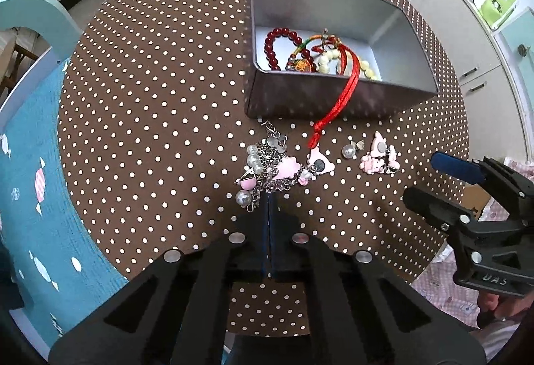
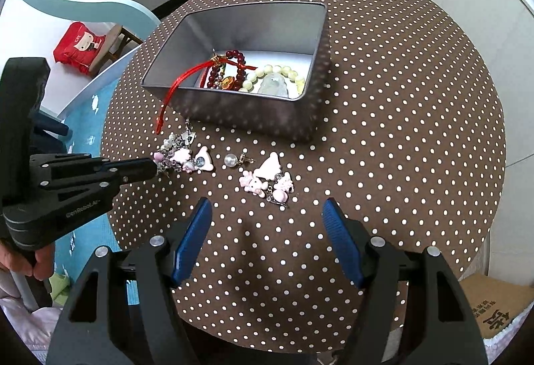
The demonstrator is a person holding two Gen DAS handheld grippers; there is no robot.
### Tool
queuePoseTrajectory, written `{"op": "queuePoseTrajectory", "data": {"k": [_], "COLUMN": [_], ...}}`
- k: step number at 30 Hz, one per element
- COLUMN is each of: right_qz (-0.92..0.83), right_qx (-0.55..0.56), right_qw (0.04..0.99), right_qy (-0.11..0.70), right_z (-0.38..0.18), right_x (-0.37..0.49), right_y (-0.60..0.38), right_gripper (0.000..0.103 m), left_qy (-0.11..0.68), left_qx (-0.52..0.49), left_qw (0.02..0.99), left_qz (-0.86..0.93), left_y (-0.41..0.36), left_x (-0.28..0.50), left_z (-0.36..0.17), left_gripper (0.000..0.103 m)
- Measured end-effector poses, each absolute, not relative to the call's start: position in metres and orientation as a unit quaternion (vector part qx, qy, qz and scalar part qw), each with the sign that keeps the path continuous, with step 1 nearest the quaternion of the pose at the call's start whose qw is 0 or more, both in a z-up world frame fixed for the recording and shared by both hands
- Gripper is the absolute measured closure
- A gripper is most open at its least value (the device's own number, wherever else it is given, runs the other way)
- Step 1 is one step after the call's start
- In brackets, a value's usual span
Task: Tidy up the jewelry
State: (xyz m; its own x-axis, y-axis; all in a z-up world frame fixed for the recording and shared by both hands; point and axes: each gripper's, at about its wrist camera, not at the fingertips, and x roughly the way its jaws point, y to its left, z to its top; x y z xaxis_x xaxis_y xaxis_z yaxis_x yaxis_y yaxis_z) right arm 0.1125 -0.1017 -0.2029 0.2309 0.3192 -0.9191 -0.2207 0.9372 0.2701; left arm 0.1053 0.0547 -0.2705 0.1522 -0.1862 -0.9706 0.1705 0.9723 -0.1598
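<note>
Left gripper (image 1: 269,198) is sitting low at the near edge of the tangled chain-and-pearl cluster (image 1: 267,166), its two blue pads pressed together with no gap showing. It looks to be pinching a strand of the chain, though the contact itself is too fine to confirm. The right wrist view agrees: the closed tip is touching the left end of that cluster (image 2: 178,156).

Right gripper (image 2: 267,241) is hovering released, fingers spread wide and holding nothing, just short of the pink charm group (image 2: 268,181).

Between the two piles a clear bead earring (image 2: 233,160) is lying loose on the polka-dot counter (image 2: 383,164).

Beyond them the metal tin (image 2: 253,113) is standing open, already holding a dark red bead bracelet (image 1: 278,43), a pale bead bracelet (image 2: 273,73) and a red cord (image 1: 337,104) that is trailing over the near wall onto the counter.

Judgement: the sorting is partway along, with the step in hand being the pickup of the chain cluster. Next move is calling for a slow lift, since the tangle may drag neighbouring pieces, then a carry over the tin's near wall, clear of the hanging cord.
</note>
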Motion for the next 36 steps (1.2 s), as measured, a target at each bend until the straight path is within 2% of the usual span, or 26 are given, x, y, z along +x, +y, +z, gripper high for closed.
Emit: {"op": "queuePoseTrajectory", "data": {"k": [6,8,9,12,16,18,27,34,35,36], "right_qz": [0.184,0.187,0.188,0.186,0.180,0.177,0.179,0.211,0.215,0.220], "right_qx": [0.034,0.029,0.028,0.030,0.036,0.039,0.045,0.028,0.025,0.023], "right_qw": [0.782,0.781,0.781,0.780,0.779,0.778,0.777,0.773,0.772,0.771], "right_qy": [0.595,0.595,0.595,0.597,0.600,0.601,0.602,0.598,0.597,0.597], "right_z": [-0.204,-0.204,-0.205,-0.206,-0.209,-0.211,-0.208,-0.205,-0.205,-0.205], "right_x": [0.117,0.117,0.117,0.117,0.115,0.115,0.121,0.127,0.128,0.129], "right_y": [-0.097,-0.095,-0.095,-0.097,-0.103,-0.106,-0.106,-0.085,-0.082,-0.079], "right_gripper": [0.037,0.037,0.037,0.037,0.037,0.037,0.037,0.037,0.037,0.037], "left_qy": [0.652,0.655,0.656,0.658,0.661,0.659,0.654,0.633,0.629,0.626], "left_qx": [-0.011,-0.004,0.001,0.006,0.011,0.010,-0.004,-0.031,-0.035,-0.040], "left_qw": [0.749,0.746,0.746,0.745,0.744,0.745,0.749,0.764,0.766,0.768], "left_qz": [-0.118,-0.117,-0.115,-0.110,-0.099,-0.100,-0.106,-0.122,-0.125,-0.128], "left_y": [0.062,0.060,0.058,0.054,0.053,0.050,0.062,0.080,0.083,0.086], "left_x": [0.101,0.101,0.101,0.101,0.103,0.103,0.106,0.100,0.099,0.099], "left_z": [-0.269,-0.271,-0.274,-0.279,-0.288,-0.292,-0.289,-0.259,-0.255,-0.250], "left_gripper": [0.100,0.084,0.081,0.080,0.081,0.089,0.089,0.089,0.103,0.103]}}
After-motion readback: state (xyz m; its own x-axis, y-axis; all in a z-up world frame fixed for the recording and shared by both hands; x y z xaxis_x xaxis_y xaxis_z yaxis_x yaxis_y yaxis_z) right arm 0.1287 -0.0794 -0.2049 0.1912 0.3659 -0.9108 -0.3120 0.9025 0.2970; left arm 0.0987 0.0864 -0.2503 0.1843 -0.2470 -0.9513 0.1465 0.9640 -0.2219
